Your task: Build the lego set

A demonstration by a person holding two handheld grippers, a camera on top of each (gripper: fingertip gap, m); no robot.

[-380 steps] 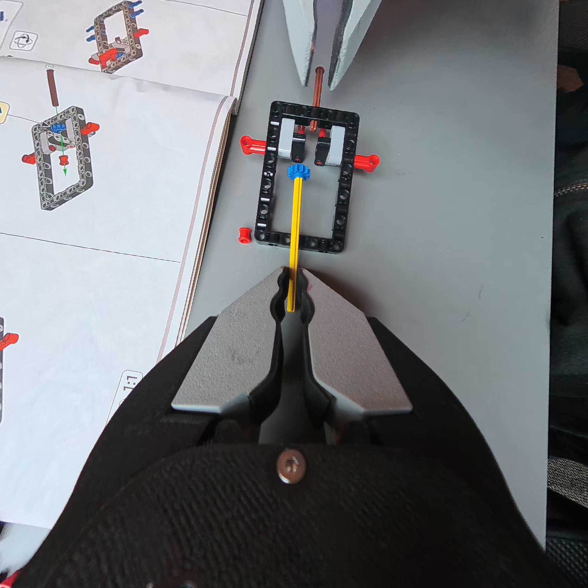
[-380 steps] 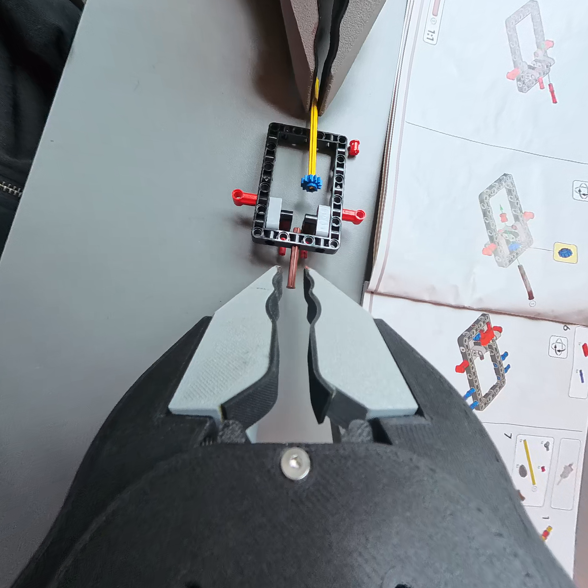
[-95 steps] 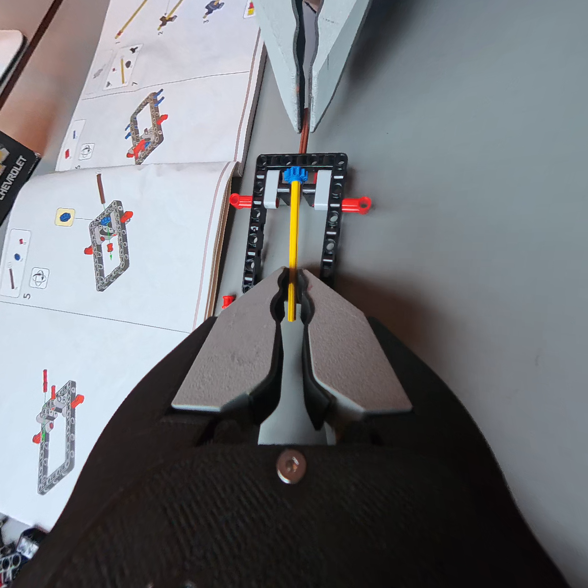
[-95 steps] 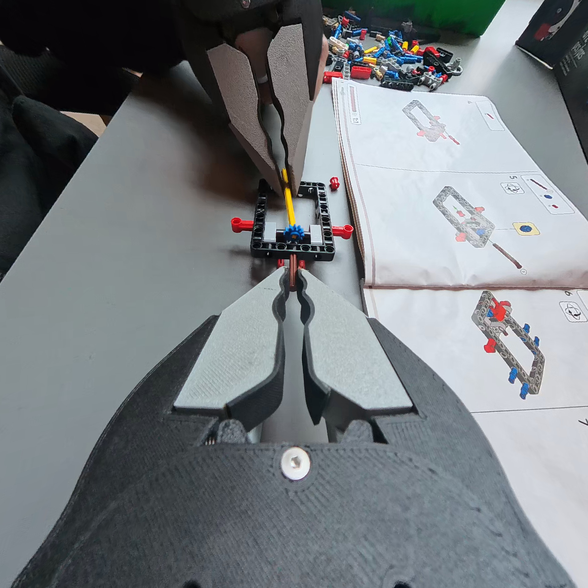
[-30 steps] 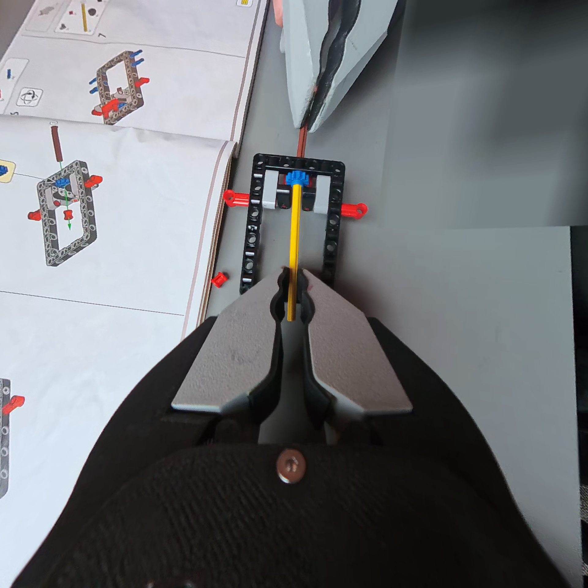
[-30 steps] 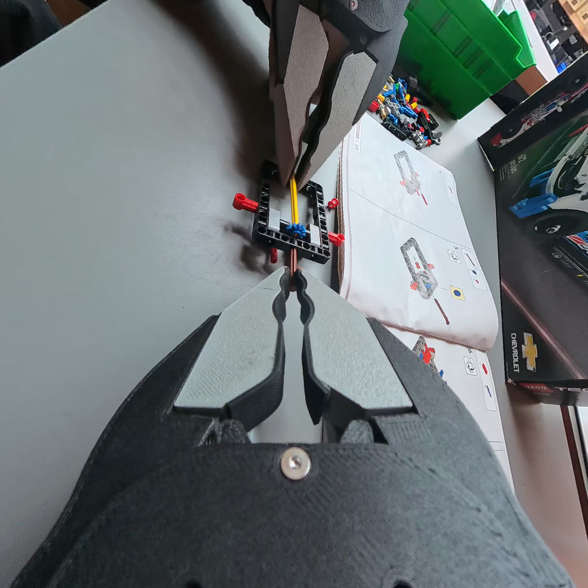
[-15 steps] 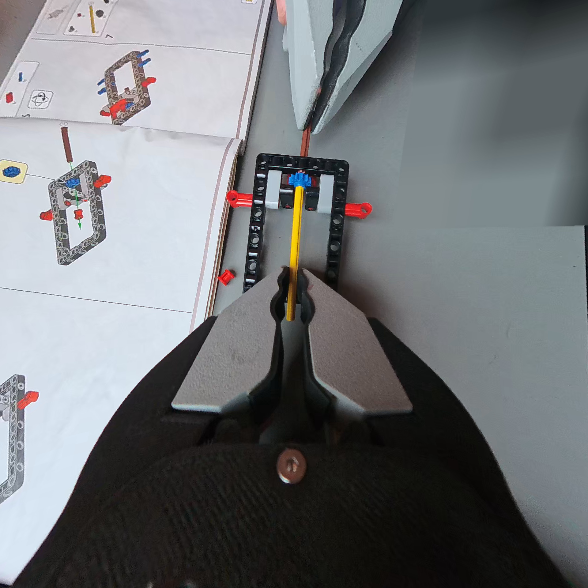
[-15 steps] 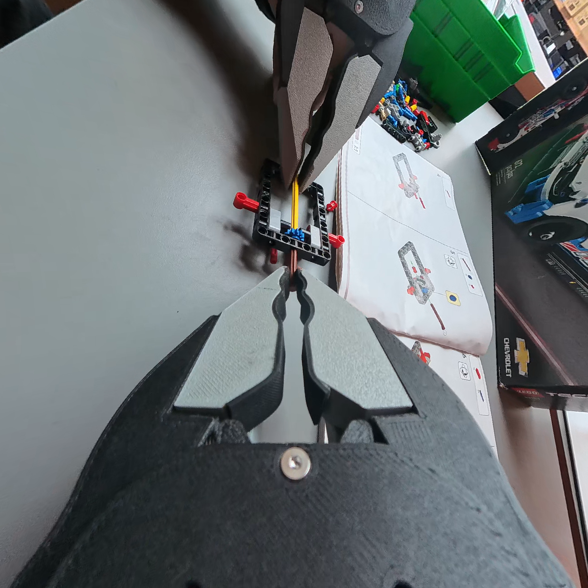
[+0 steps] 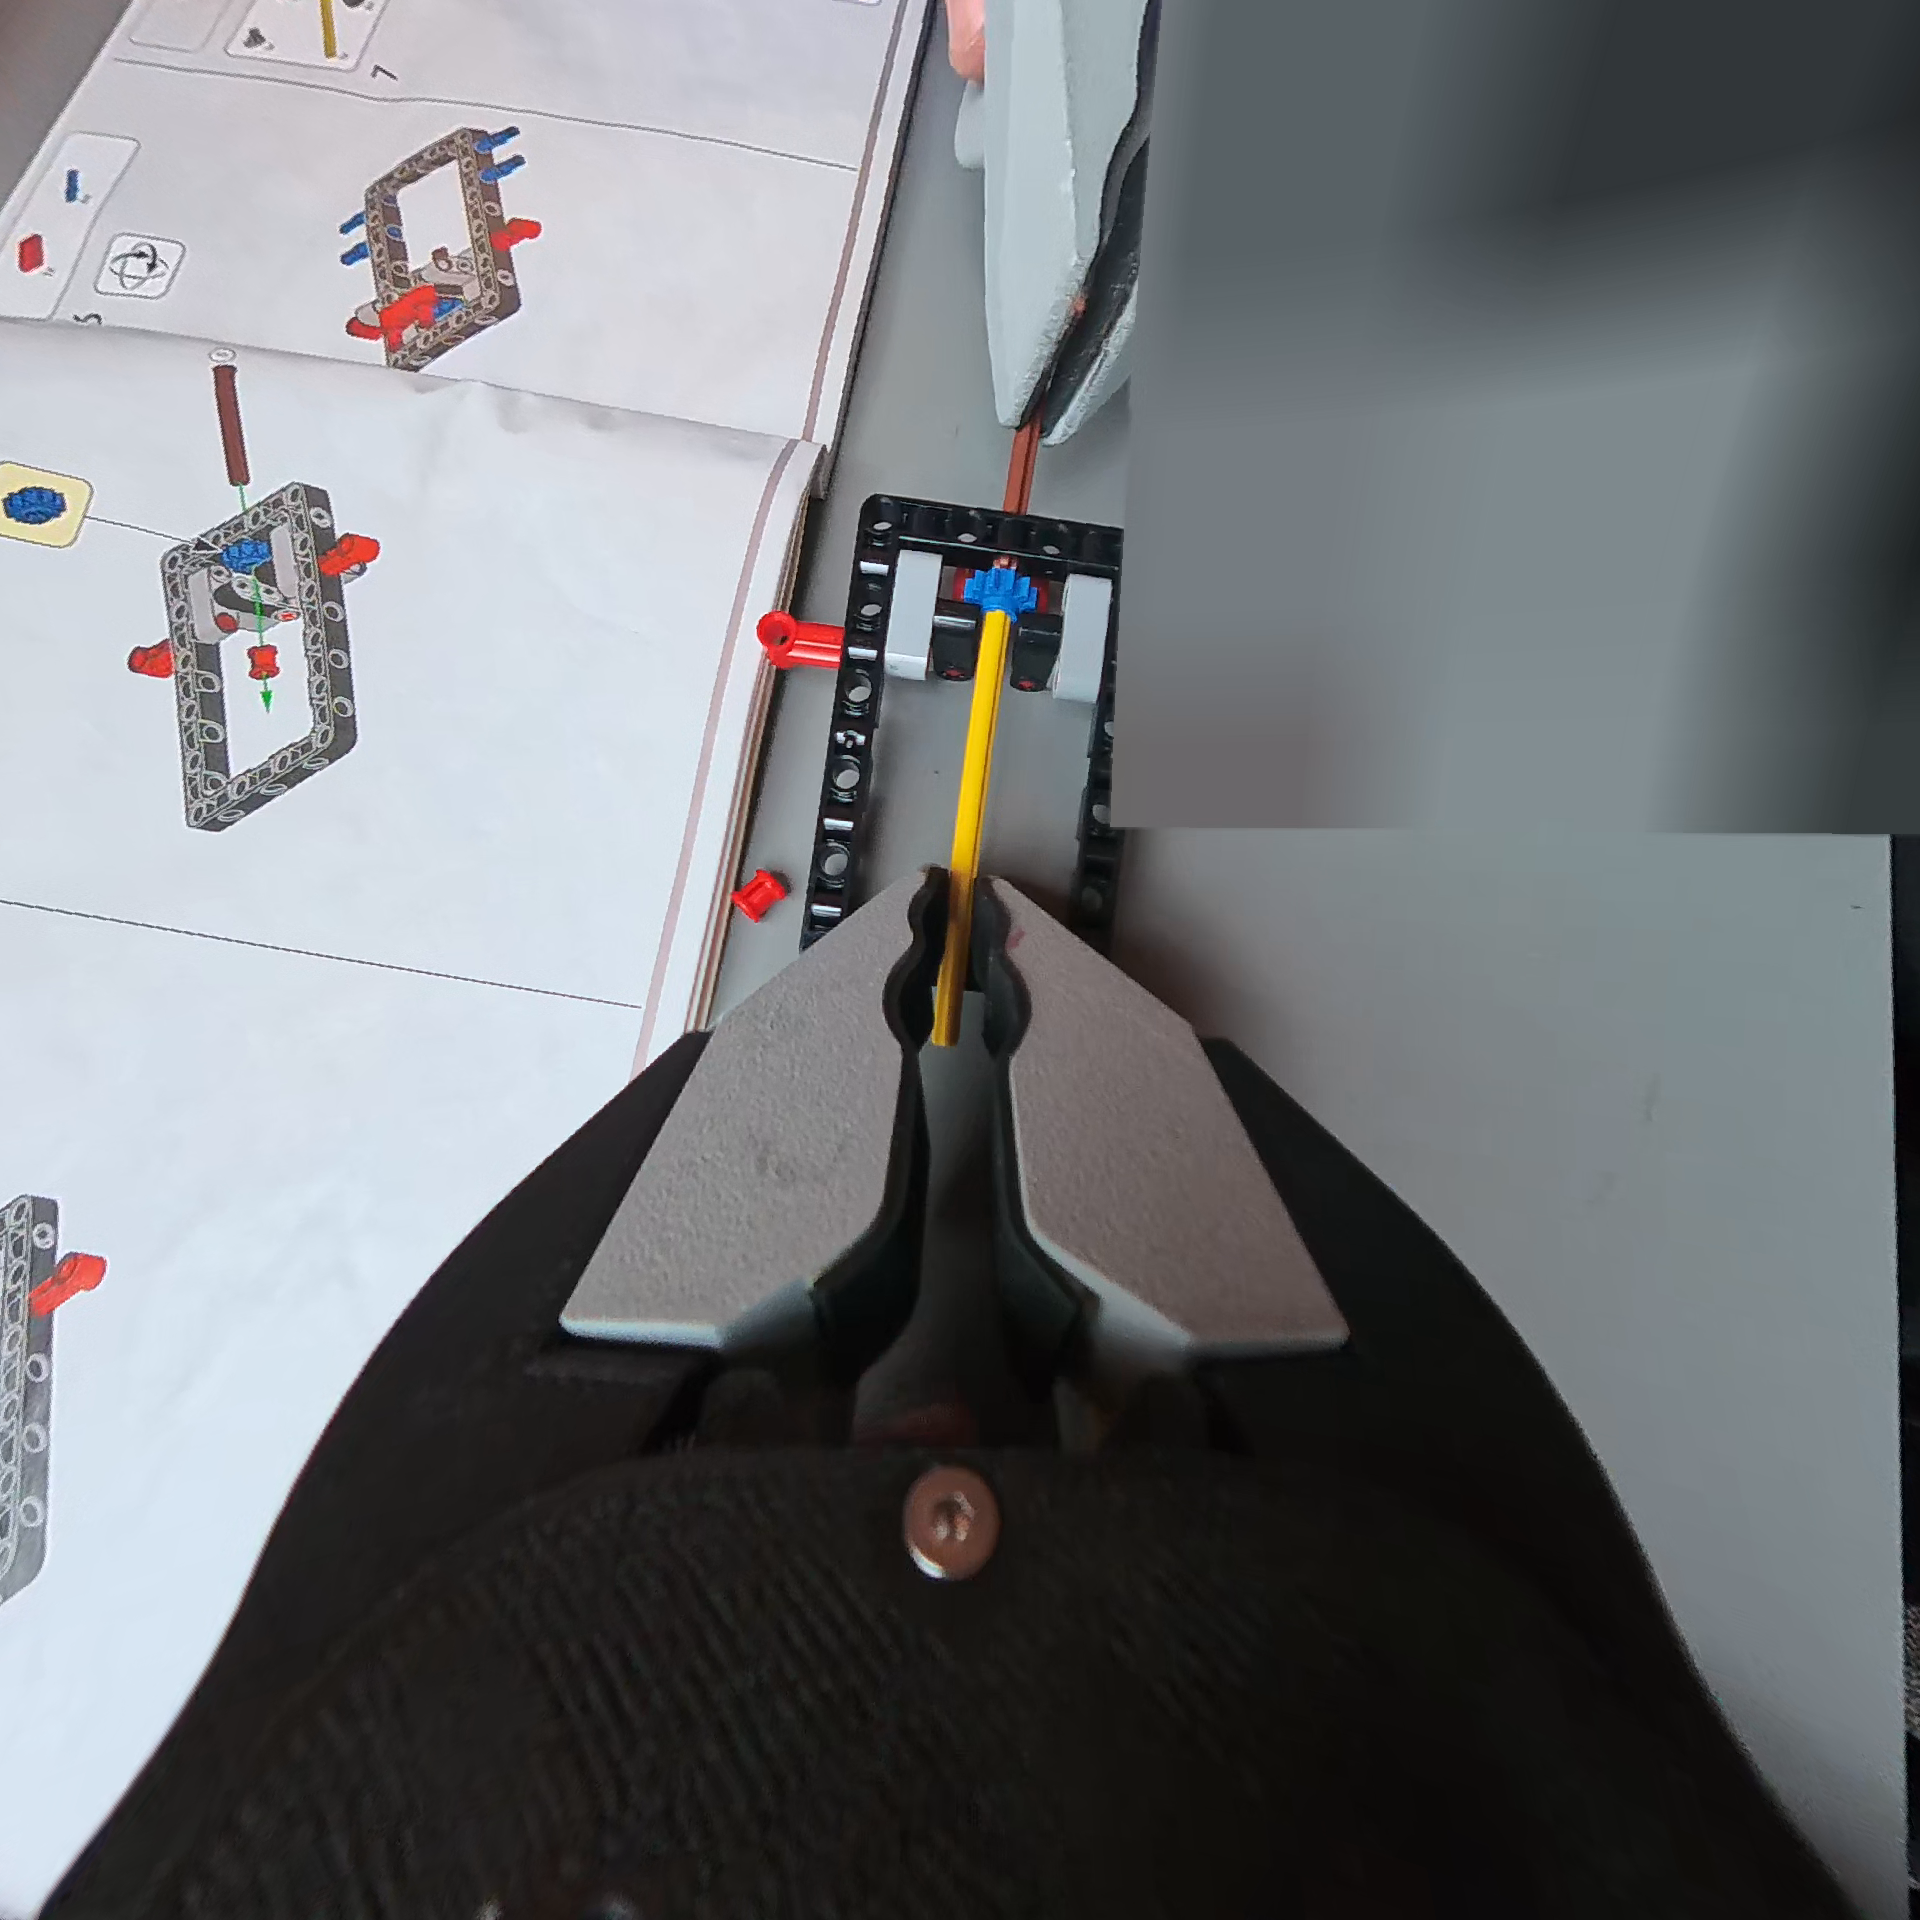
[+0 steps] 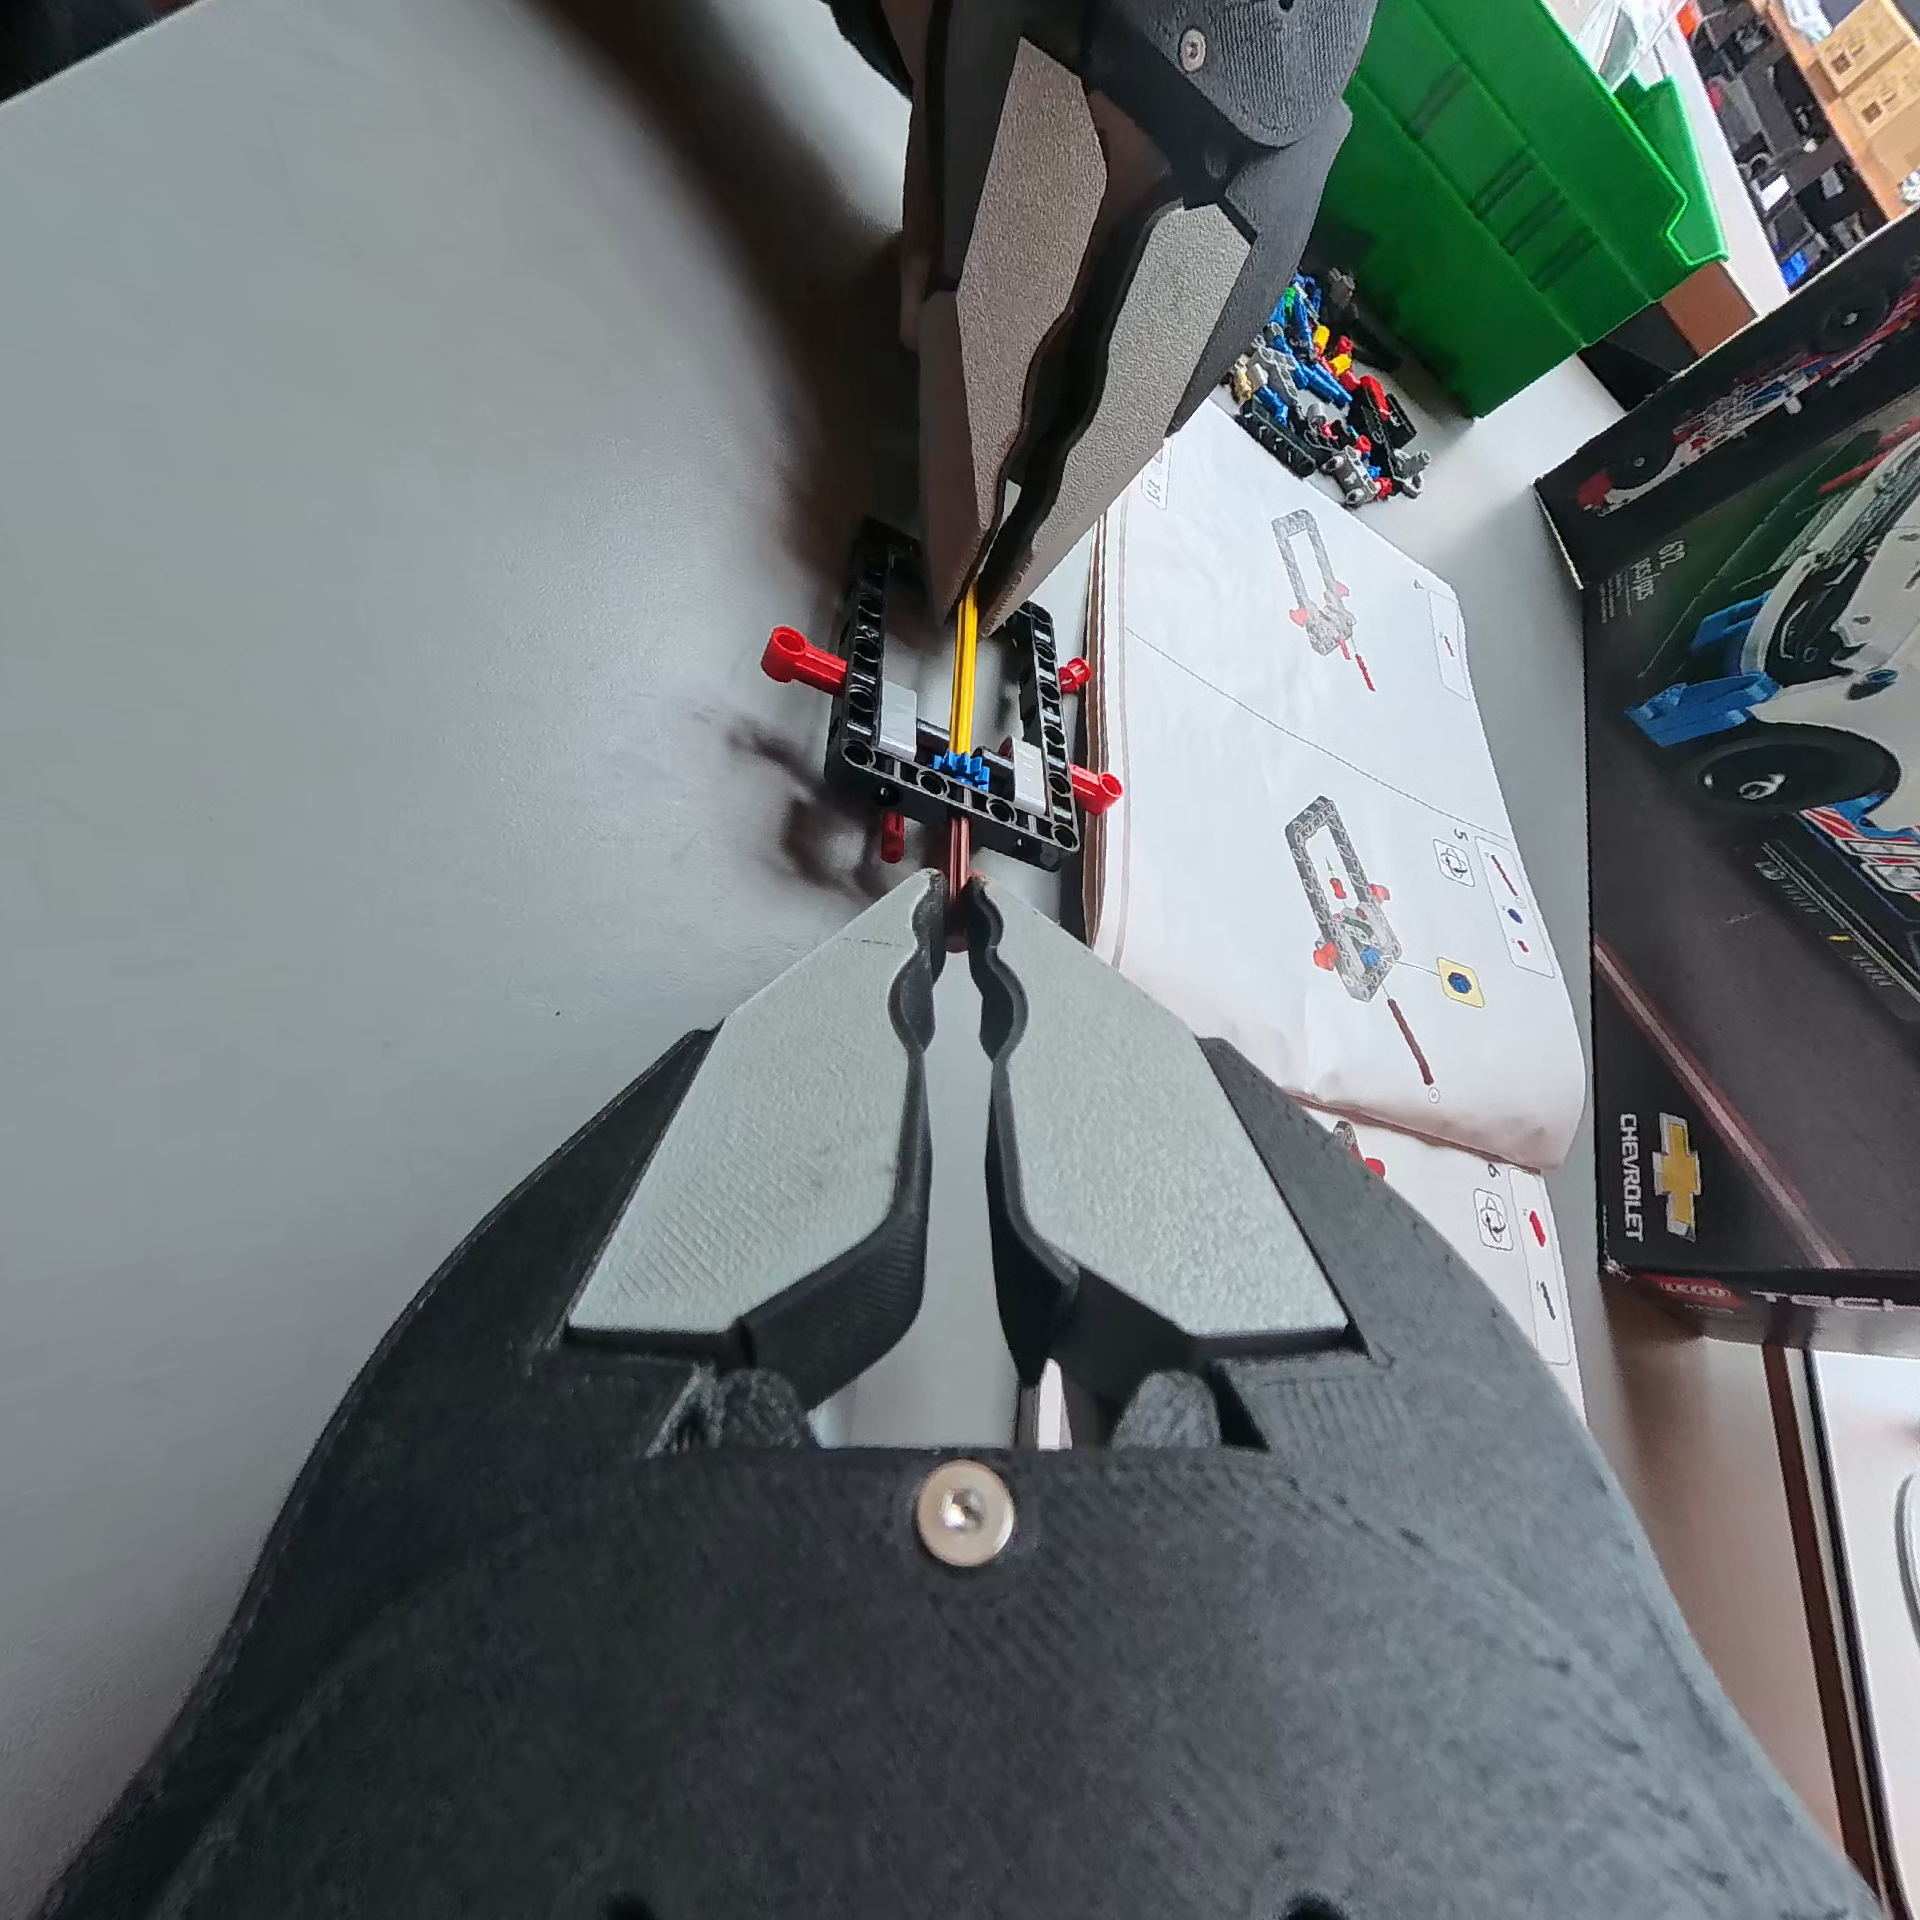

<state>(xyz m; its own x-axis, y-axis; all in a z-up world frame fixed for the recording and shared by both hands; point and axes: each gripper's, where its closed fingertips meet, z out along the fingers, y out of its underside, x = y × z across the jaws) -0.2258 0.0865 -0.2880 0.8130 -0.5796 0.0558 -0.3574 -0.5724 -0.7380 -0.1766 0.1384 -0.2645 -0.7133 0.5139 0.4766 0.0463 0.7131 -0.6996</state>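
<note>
A black rectangular lego frame [image 9: 854, 727] lies flat on the grey table, with red pins [image 9: 795, 638] sticking out of its long sides and two grey connectors [image 9: 916, 628] inside its far end. My left gripper [image 9: 961, 894] is shut on a yellow axle [image 9: 977, 748] with a blue gear [image 9: 1000, 588] on its far tip, held between the connectors. My right gripper [image 10: 951, 902] is shut on a brown axle [image 10: 958, 850] that goes through the frame's [image 10: 951, 800] end beam toward the gear [image 10: 958, 771]. The right gripper also shows at the top of the left wrist view [image 9: 1060, 239].
An open instruction booklet [image 9: 364, 623] lies beside the frame; a loose red bush [image 9: 758, 894] sits between them. In the right wrist view a pile of loose pieces [image 10: 1320, 405], green bins [image 10: 1486, 208] and the set's box [image 10: 1766, 831] lie beyond the booklet [image 10: 1299, 779]. Across from one pair of fingers to the other is roughly 9 cm.
The gear on the yellow axle has moved from mid-frame to between the connectors at the brown axle's end. In the last second both grippers shifted only slightly; the right view tilted.
</note>
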